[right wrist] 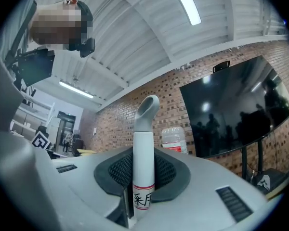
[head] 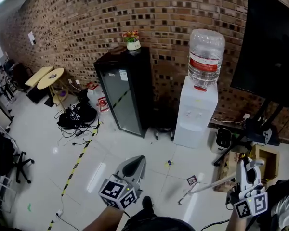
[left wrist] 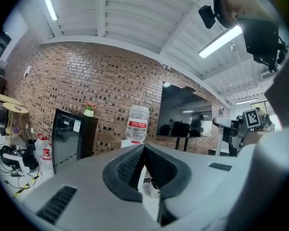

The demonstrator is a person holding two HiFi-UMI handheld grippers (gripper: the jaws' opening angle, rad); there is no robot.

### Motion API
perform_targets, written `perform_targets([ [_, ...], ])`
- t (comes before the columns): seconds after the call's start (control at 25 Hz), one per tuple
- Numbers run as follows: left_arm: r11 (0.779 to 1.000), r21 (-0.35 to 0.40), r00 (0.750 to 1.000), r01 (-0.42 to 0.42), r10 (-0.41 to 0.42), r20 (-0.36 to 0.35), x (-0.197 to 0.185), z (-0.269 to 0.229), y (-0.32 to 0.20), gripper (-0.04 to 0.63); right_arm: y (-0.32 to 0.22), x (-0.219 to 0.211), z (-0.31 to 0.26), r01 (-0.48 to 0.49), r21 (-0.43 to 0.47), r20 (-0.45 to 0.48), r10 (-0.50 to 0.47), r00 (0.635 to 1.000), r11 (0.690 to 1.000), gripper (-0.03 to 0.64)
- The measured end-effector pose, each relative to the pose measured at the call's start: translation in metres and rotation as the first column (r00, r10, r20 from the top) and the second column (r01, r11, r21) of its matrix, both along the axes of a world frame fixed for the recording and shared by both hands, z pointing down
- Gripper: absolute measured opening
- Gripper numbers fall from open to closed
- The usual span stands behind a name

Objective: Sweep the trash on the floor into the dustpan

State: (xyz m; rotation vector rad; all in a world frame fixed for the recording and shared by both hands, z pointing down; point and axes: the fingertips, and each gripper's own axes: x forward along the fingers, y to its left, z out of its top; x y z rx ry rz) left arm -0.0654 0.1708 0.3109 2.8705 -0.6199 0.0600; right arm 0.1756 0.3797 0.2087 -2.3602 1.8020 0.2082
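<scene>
A small blue scrap (head: 169,162) and a square printed scrap (head: 191,180) lie on the white tiled floor in front of me. My right gripper (head: 244,170) at the lower right is shut on a white long handle (right wrist: 143,158) with a looped end that sticks up past the jaws. Its pole (head: 207,186) slants down left toward the floor; the tool's head is hidden. At bottom centre my left gripper (head: 137,160) points forward. In the left gripper view its jaws (left wrist: 143,150) meet with nothing between them. No dustpan is visible.
A black glass-door cabinet (head: 127,93) and a water dispenser (head: 197,109) stand against the brick wall ahead. A large dark screen on a stand (head: 272,47) and a cardboard box (head: 265,160) are at the right. Bags and cables (head: 77,114) lie left, beside a yellow-black floor tape (head: 79,160).
</scene>
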Motion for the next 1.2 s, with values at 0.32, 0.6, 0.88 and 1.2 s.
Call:
perform_targets([
  [0.32, 0.999, 0.011, 0.999, -0.035, 0.036, -0.019, -0.003, -0.005, -0.121, 0.021, -0.105, 0.007, 0.009, -0.078, 0.007, -0.014, 0.078, 0.997, 0.997, 0.080],
  [0.6, 0.998, -0.010, 0.998, -0.068, 0.068, 0.008, 0.010, 0.015, -0.188, 0.021, -0.184, 0.020, 0.029, -0.106, -0.028, -0.007, 0.106, 0.994, 0.994, 0.080],
  [0.88, 0.997, -0.039, 0.997, -0.070, 0.071, 0.029, 0.056, 0.041, -0.223, 0.023, -0.251, 0.053, 0.039, -0.048, -0.025, -0.009, 0.048, 0.999, 0.999, 0.080],
  [1.2, 0.999, -0.044, 0.998, 0.010, -0.006, 0.070, 0.131, 0.068, -0.252, 0.023, -0.309, 0.127, 0.080, 0.105, -0.052, 0.016, -0.104, 0.994, 0.993, 0.078],
])
